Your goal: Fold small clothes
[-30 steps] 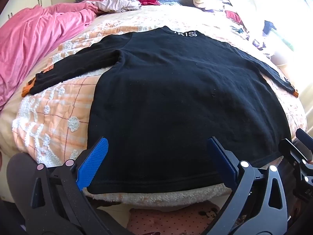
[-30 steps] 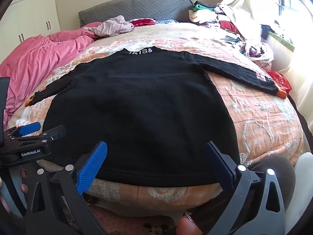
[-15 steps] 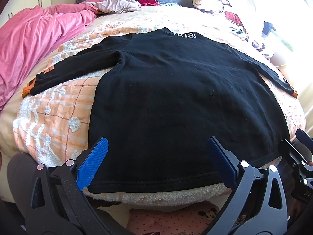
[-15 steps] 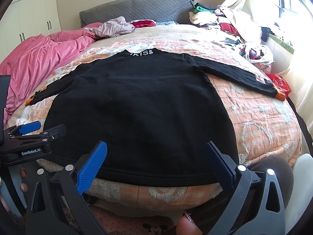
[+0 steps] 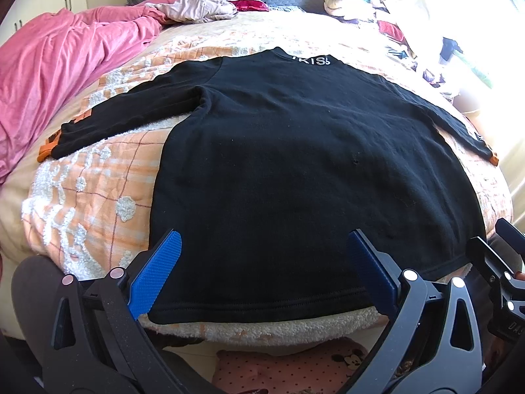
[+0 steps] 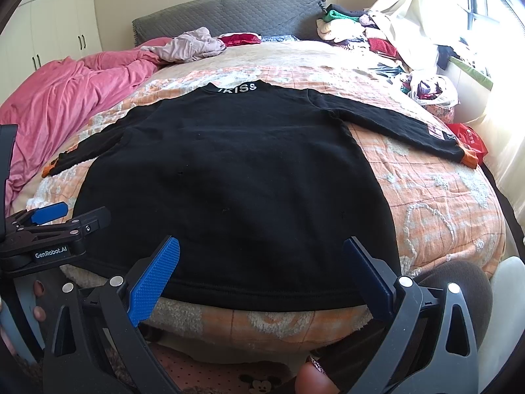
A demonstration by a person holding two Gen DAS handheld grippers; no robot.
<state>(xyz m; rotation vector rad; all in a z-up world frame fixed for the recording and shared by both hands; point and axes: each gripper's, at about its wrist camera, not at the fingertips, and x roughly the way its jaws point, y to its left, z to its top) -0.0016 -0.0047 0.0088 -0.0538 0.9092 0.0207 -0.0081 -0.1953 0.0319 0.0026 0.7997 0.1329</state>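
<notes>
Sweater (image 5: pixel 295 170) lies flat on the bed (image 5: pixel 98 197), hem nearest. Left claw (image 5: pixel 262 272) and right claw (image 6: pixel 259 272) hover wide open, empty; each should pinch a hem corner squarely before folding.

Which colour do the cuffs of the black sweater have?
Orange. The cuffs of the black sweater show best in the right wrist view.
</notes>
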